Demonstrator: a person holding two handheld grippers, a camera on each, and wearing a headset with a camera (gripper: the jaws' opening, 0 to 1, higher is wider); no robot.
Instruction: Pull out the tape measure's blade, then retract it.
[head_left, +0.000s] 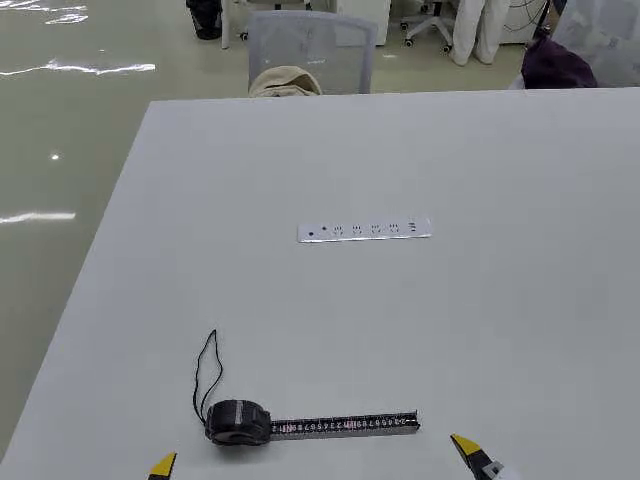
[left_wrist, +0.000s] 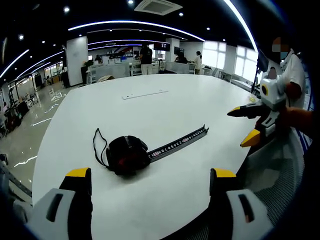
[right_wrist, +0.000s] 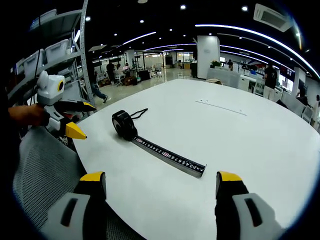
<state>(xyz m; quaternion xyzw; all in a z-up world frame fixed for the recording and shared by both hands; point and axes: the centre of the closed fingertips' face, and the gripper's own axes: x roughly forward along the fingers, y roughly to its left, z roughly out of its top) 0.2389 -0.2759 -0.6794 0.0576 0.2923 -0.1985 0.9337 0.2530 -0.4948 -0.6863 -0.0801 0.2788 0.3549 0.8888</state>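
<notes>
A: Head view, what've you got?
B: Tape measure (head_left: 238, 422) lies on the table (head_left: 400, 150) betw. my two tongs. Its case is nearer the L tongs (head_left: 163, 465), w/ the blade (head_left: 345, 425) drawn out flat twd the R tongs (head_left: 468, 452). Yellow tips poke in at the bottom edge, both apart from the tape. Lanyard (head_left: 205, 370) loops away from me. Power strip (head_left: 364, 230) is well beyond.

A: L gripper view?
B: L tongs (left_wrist: 150, 173) have jaws wide apart, nothing betw. them, held low by the table's near edge. Tape measure (left_wrist: 127, 155) is just ahead, a bit L of centre, and the blade (left_wrist: 180, 142) runs off fwd-right. R tongs (left_wrist: 239, 128) come in from the right w/ jaws spread, pointing inward, R hand (left_wrist: 295, 120) gripping behind.

A: R gripper view?
B: R tongs (right_wrist: 161, 176) are wide apart too, empty. The blade (right_wrist: 170, 156) end is just ahead of the jaws, not touching. Tape measure (right_wrist: 124, 124) is farther ahead-left. L tongs (right_wrist: 84, 120) sit off the table edge w/ jaws spread, aimed twd the case, L hand (right_wrist: 27, 115) at the rear.
</notes>
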